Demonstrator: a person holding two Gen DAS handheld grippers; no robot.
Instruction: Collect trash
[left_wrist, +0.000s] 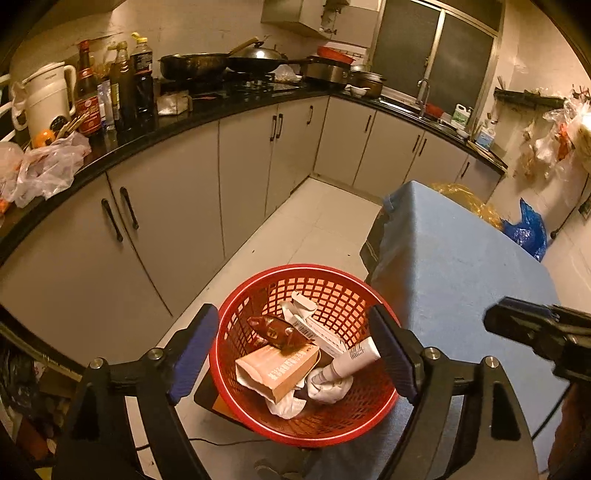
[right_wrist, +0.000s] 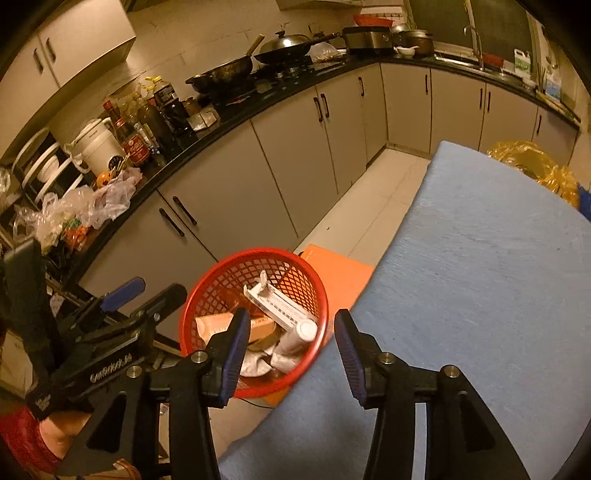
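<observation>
Both tongs (left_wrist: 295, 350) (right_wrist: 291, 354) gape empty above red basket (left_wrist: 258, 291).

I have the left gripper (left_wrist: 295, 352) over the red basket (left_wrist: 236, 314), jaws wide apart with nothing between the pads. In the basket lie a tan carton (left_wrist: 277, 369), a white tube (left_wrist: 351, 360), a brown wrapper (left_wrist: 275, 328), a white box (left_wrist: 314, 325) and crumpled tissue (left_wrist: 328, 389). Just right of the basket is the blue-covered table (left_wrist: 461, 266); the right gripper (left_wrist: 535, 328) pokes in beyond it.
</observation>
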